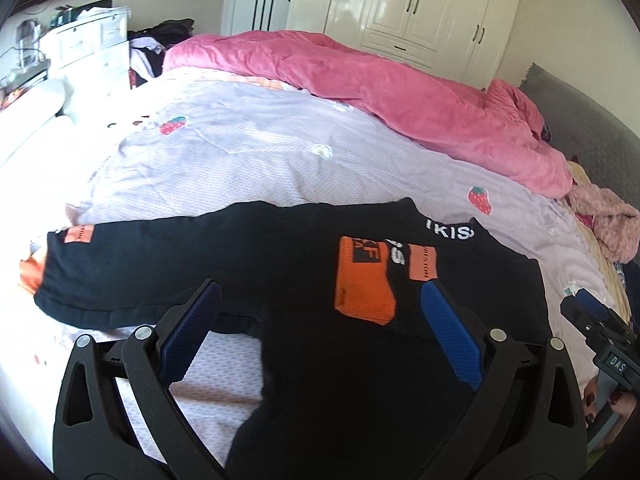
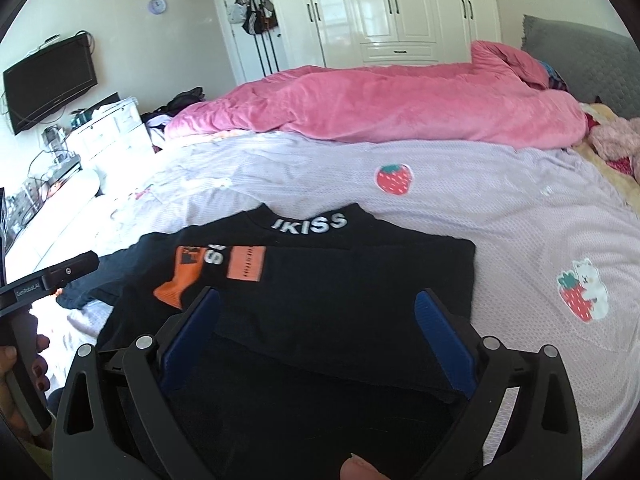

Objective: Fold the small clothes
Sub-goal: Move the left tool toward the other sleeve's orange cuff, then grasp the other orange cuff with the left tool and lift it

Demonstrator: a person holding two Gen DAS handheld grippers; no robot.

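A small black top point(image 1: 304, 280) with orange patches and white collar lettering lies on the lilac bedsheet point(image 1: 248, 160). One sleeve is folded across its chest; the other stretches out to the left, ending in an orange cuff point(image 1: 32, 276). My left gripper point(image 1: 320, 300) is open, its blue pads above the garment's lower left part, holding nothing. In the right wrist view the top point(image 2: 360, 280) lies flat and my right gripper point(image 2: 318, 312) is open above its lower right part, empty. The left gripper's body point(image 2: 52, 276) shows at that view's left edge.
A rumpled pink quilt point(image 1: 400, 92) lies along the bed's far side. A pink plush item point(image 1: 612, 232) sits by the grey headboard point(image 1: 580, 128) at right. White drawers point(image 1: 92, 48) stand beyond the bed's left end; white wardrobes point(image 2: 392, 8) stand behind.
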